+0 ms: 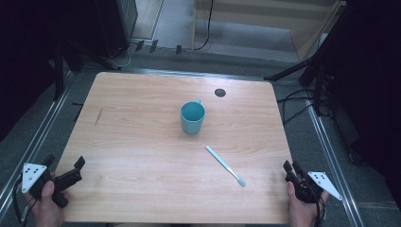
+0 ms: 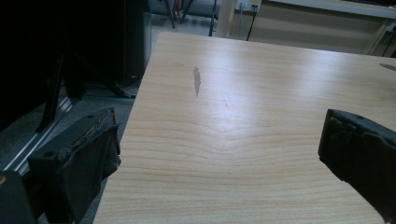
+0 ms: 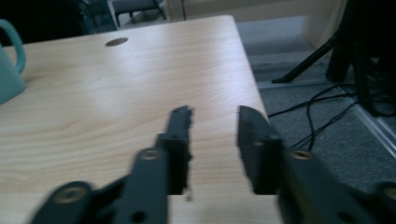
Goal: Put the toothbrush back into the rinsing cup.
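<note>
Two tools rest at the near corners of a pale wooden table [image 1: 142,142], each held in a person's hand. At the near left corner, the left tool [image 1: 64,166] has its jaws spread wide, one over the table's left edge and the other over the wood; its own view shows the same wide gap with nothing between the jaws. At the near right corner, the right tool [image 1: 292,169] has its jaws parted by a narrow gap and grips nothing, its tips over the table's right edge.

A teal mug [image 1: 192,117] stands upright near the middle of the table, its handle turned to the far side. The right gripper view catches it at the left margin [image 3: 10,60]. A light-coloured toothbrush [image 1: 225,165] lies flat on the wood, near and to the right of the mug and apart from it, angled with its bristled head toward the near right corner. Both lie well clear of either tool, with bare wood between.

A round dark cable hole [image 1: 220,92] sits near the far edge, and a grey scuff mark [image 1: 98,116] shows on the left side. Black stand legs and trailing cables [image 1: 295,106] lie on the grey floor [image 1: 312,156] to the right of the table.
</note>
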Available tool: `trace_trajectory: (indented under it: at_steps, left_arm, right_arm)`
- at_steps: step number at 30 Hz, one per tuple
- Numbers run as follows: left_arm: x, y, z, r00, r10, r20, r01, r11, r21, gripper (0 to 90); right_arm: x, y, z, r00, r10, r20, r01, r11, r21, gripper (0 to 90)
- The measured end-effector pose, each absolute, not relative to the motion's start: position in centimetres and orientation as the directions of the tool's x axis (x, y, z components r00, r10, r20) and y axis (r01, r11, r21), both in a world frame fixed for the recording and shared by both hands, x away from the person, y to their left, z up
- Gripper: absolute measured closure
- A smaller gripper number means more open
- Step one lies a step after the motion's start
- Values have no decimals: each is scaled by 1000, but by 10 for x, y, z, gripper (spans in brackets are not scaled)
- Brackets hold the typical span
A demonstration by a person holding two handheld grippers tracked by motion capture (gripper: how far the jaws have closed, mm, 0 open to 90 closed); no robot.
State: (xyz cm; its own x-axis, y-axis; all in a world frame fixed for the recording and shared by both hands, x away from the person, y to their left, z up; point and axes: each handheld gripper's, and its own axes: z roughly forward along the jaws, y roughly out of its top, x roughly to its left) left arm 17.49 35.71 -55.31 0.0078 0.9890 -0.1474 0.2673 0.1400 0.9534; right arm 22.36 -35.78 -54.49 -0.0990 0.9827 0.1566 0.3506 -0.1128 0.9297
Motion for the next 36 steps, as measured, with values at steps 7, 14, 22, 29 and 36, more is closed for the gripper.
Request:
trace_trajectory:
  at_steps: [7, 14, 22, 29, 36]
  left_arm:
    - [175, 356, -553, 10, 990, -143, 268, 135, 954, 0]
    - [175, 356, -553, 12, 990, -140, 270, 132, 954, 0]
    - [175, 355, -553, 13, 991, -132, 267, 124, 956, 0]
    - [175, 356, -553, 17, 991, -135, 270, 125, 955, 0]
    - [175, 356, -553, 18, 991, -135, 270, 125, 955, 0]
  right_arm:
    - [224, -347, -538, -165, 979, 117, 395, -43, 918, 900]
    - [223, -298, -507, -385, 914, 129, 523, 101, 847, 900]
    - [237, -229, -499, -519, 853, 49, 628, 342, 699, 900]
    - [252, -200, -513, -564, 824, 57, 680, 424, 598, 900]
    - [263, -194, -522, -556, 830, 50, 715, 447, 537, 900]
